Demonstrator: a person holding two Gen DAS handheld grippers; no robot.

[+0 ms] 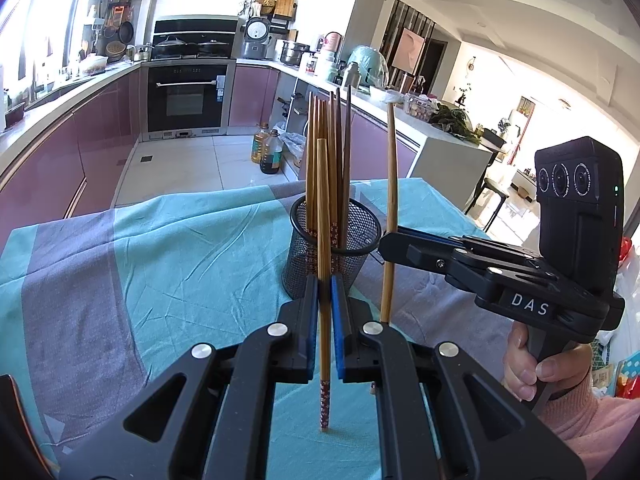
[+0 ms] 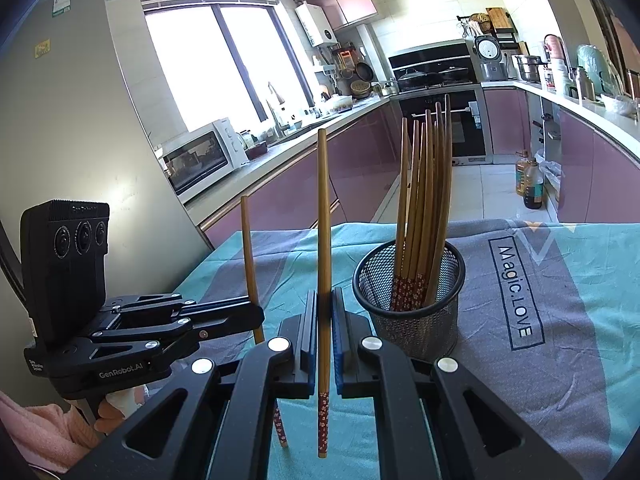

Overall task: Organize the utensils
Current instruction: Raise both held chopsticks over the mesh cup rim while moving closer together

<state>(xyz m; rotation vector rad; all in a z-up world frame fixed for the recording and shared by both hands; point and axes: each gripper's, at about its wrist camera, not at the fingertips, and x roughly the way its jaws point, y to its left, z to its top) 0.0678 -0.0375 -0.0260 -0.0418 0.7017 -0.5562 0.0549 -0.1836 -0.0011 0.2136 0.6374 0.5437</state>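
The mesh cup [image 1: 334, 248] stands on the cloth-covered bench [image 1: 160, 264], already holding a bundle of chopsticks [image 2: 424, 208] with their patterned ends down. Two more are in the air, one per tool: the left hand-held gripper [image 1: 325, 308] is pressed together on a chopstick [image 1: 323, 216] held upright just in front of the cup, and the right hand-held gripper [image 2: 325, 320] pinches another chopstick [image 2: 324, 216] the same way, just beside the cup. The step in hand looks like carrying these two over to drop them in (patterned end first, judging by the rest). Next, each stick must rise above the rim, centre over the opening, and then be let go. The left view shows the person's right hand [image 1: 528, 364] and pink sleeve; the right view alone shows the cloth's lettering and the cup's inside.
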